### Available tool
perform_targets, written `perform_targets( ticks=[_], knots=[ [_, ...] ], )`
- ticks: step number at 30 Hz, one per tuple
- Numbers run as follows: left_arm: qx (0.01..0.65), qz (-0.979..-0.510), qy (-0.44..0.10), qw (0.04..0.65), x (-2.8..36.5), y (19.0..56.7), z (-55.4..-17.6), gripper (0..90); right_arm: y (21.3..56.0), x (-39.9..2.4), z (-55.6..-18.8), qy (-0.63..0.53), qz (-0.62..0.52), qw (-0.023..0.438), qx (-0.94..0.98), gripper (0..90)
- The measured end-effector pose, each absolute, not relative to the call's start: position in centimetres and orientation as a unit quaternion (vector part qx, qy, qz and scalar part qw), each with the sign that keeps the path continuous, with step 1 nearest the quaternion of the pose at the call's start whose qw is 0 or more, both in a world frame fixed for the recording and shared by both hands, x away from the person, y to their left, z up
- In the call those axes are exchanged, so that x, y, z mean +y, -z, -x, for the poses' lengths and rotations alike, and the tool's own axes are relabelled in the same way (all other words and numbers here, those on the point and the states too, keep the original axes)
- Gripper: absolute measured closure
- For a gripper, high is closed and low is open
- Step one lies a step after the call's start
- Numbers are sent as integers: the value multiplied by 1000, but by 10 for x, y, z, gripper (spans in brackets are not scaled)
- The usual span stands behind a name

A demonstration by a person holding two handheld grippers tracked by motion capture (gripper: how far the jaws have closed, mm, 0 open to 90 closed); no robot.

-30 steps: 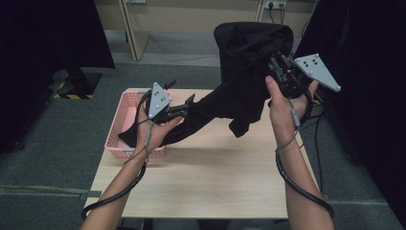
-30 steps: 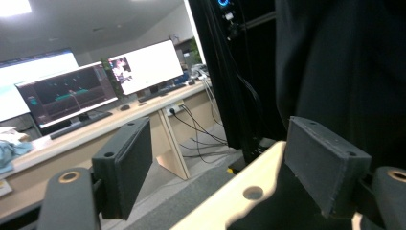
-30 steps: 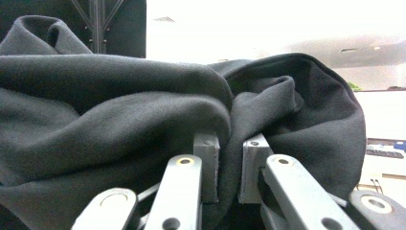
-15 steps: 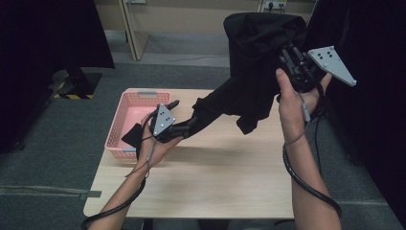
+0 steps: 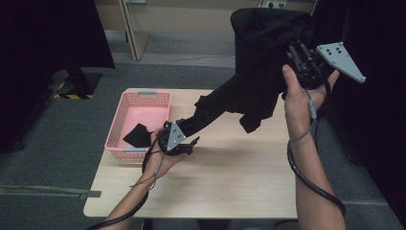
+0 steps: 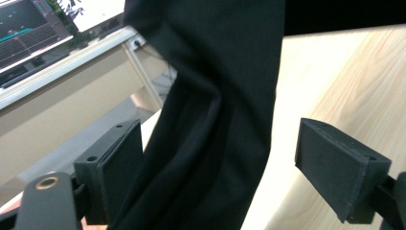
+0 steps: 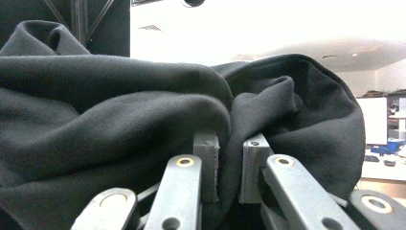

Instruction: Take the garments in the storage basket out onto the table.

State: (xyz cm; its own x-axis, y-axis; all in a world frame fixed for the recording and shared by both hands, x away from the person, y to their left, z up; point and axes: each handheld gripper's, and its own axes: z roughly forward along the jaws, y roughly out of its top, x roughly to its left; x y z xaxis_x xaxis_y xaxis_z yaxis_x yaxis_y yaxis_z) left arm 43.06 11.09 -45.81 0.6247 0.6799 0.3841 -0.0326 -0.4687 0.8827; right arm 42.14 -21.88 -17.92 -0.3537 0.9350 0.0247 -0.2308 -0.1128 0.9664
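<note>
While we look down from the high view, the black garment [image 5: 261,62] hangs from our right tool [image 5: 306,64], held high at the far right, and one long strip of it slants down and to the left to our left tool [image 5: 184,143], which sits low over the wooden surface [image 5: 230,182] just beside the pink basket [image 5: 143,98]. The strip's long axis runs from upper right to lower left, so its low end lies right at the left tool, the nearer hand for any new hold, while the bulk stays with the right. A small dark cloth [image 5: 136,136] lies in the basket. In the left gripper view, we see the left tool's pads standing well apart, having just been opening, with the garment strip [image 6: 215,120] passing between them, resting against one pad [image 6: 122,167] and clear of the other [image 6: 335,163]; from above we could not judge that gap. In the right gripper view, the right tool [image 7: 230,165] is clamped together on a fold of the garment [image 7: 119,120], which bunches over both fingers, a pinch the high view hides behind the hand.
</note>
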Motion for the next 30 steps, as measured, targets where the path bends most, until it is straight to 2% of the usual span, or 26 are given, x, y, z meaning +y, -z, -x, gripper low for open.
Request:
perform_targets(
  ticks=[3, 5, 12, 15, 19, 30],
  knots=[
    [211, -777, -394, 443, 107, 462, -433, 191, 178, -218, -420, -659, -353, 441, 496, 818],
    [215, -781, -391, 437, 105, 464, -435, 263, 178, -218, -420, -661, -351, 439, 497, 818],
    [216, -785, -394, 426, 98, 466, -438, 673, 178, -217, -419, -662, -349, 435, 502, 817],
    [221, -776, -394, 441, 97, 461, -438, 794, 180, -219, -419, -660, -351, 433, 504, 816],
    [229, -759, -395, 465, 97, 450, -440, 840, 187, -221, -421, -654, -356, 430, 511, 815],
    [240, -678, -390, 575, 87, 387, -435, 838, 217, -227, -430, -638, -375, 412, 532, 814]
  ],
)
